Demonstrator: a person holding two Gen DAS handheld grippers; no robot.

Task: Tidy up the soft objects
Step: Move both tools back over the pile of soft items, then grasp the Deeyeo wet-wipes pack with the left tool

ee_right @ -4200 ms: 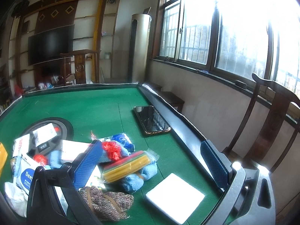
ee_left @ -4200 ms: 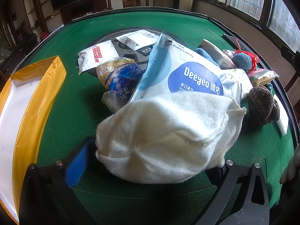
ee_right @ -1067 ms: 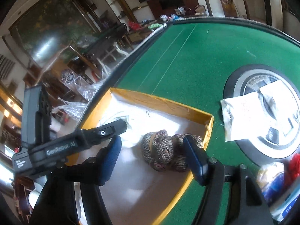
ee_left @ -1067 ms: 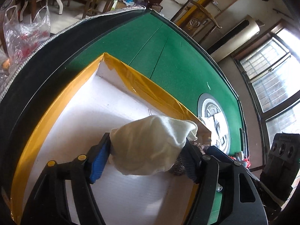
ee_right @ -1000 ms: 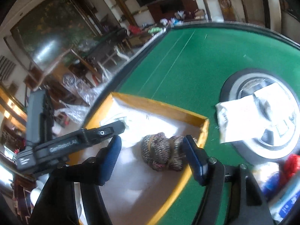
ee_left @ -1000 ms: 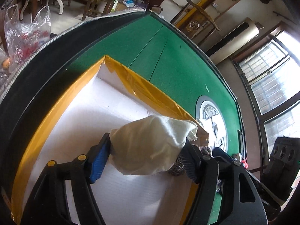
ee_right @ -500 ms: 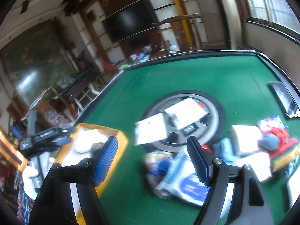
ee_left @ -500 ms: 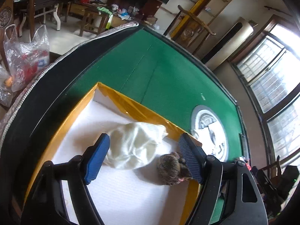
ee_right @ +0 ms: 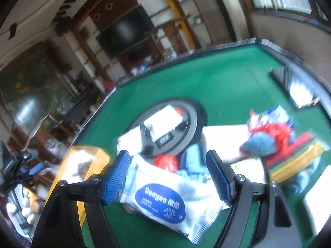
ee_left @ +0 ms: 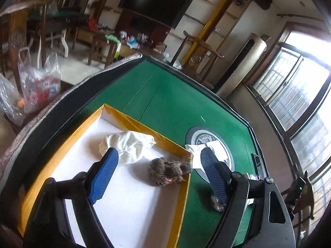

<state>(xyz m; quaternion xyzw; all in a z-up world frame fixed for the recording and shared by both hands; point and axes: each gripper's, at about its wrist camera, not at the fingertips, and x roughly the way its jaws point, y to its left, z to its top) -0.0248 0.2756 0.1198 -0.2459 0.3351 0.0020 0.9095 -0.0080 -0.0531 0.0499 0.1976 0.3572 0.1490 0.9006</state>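
A yellow-rimmed box [ee_left: 68,144] with a white floor sits on the green table. A white cloth [ee_left: 128,144] and a brown knitted item [ee_left: 167,171] lie inside it, apart. My left gripper [ee_left: 159,171] is open and empty above the box. My right gripper [ee_right: 168,173] is open and empty above a pile of items: a white and blue wipes pack [ee_right: 165,200], a red ball [ee_right: 165,162], blue cloths [ee_right: 192,159], a blue and red soft item [ee_right: 266,138] and a yellow-red sponge pack [ee_right: 293,161]. The box shows at the left of the right wrist view [ee_right: 101,159].
White packets [ee_right: 163,124] lie on the table's round grey centre disc [ee_right: 194,122]. A phone [ee_right: 298,88] lies near the far right rail. A white pad [ee_right: 318,202] lies at the right edge. The table has a raised dark rail [ee_left: 62,105].
My left gripper opened, left the white cloth in the box and drew back. My right gripper left the brown knitted item in the box and swung right over the pile.
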